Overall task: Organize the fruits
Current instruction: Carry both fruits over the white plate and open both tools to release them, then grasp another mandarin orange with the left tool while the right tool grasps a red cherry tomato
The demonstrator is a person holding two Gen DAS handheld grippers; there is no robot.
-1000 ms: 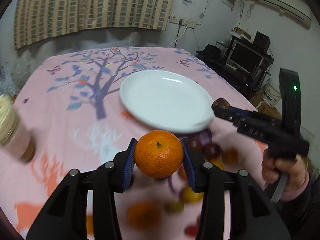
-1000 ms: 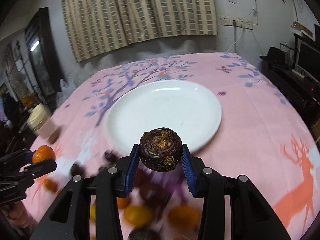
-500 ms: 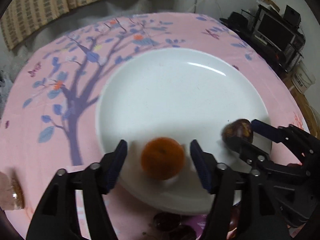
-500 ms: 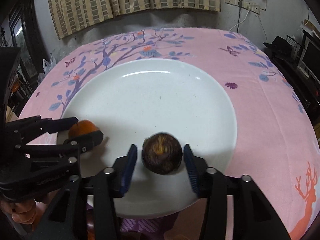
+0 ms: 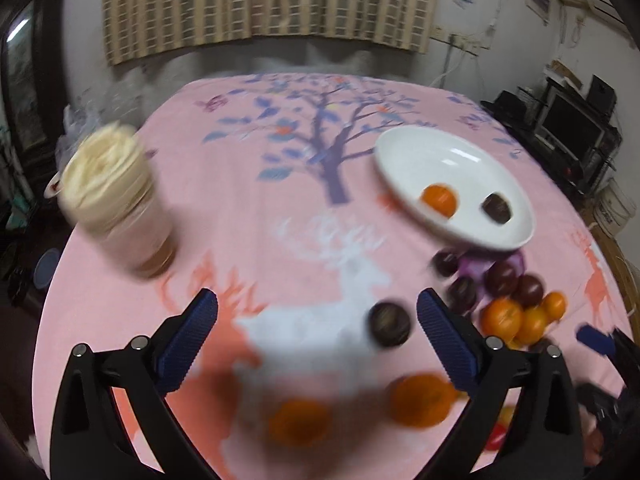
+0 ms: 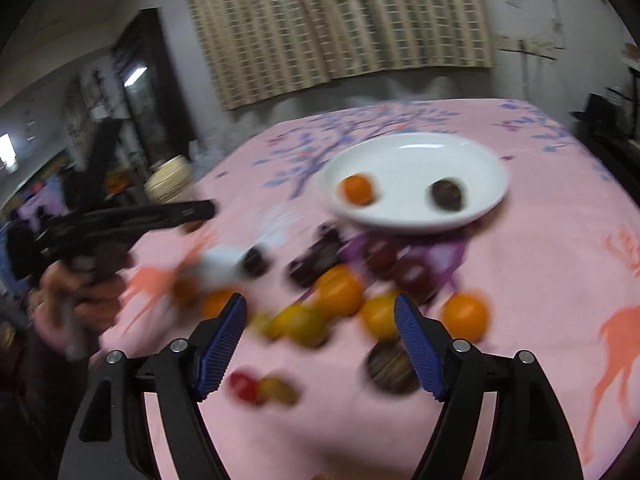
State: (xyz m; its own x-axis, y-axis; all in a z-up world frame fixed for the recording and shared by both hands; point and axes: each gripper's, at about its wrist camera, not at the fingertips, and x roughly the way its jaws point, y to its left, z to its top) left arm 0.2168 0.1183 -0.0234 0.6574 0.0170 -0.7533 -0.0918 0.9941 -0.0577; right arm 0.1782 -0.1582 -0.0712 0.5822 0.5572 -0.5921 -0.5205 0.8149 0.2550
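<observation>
A white plate (image 5: pixel 404 151) (image 6: pixel 480 160) on the pink tablecloth holds one orange (image 5: pixel 439 199) (image 6: pixel 357 189) and one dark brown fruit (image 5: pixel 497 208) (image 6: pixel 447 195). My left gripper (image 5: pixel 316 332) is open and empty, pulled back above loose fruit: a dark fruit (image 5: pixel 389 323) and two blurred oranges (image 5: pixel 420 400). My right gripper (image 6: pixel 320 338) is open and empty above a pile of oranges (image 6: pixel 340 290), yellow fruit and dark plums (image 6: pixel 412 274). The left gripper also shows in the right wrist view (image 6: pixel 188 212).
A jar (image 5: pixel 116 200) with a cream-coloured top stands at the table's left. Small red and yellow fruits (image 6: pixel 264 388) lie near the front edge. A TV and shelves (image 5: pixel 572 128) stand to the right of the table.
Both grippers have let go of their fruit on the plate, opened wide and pulled back and up from the plate toward the fruit pile.
</observation>
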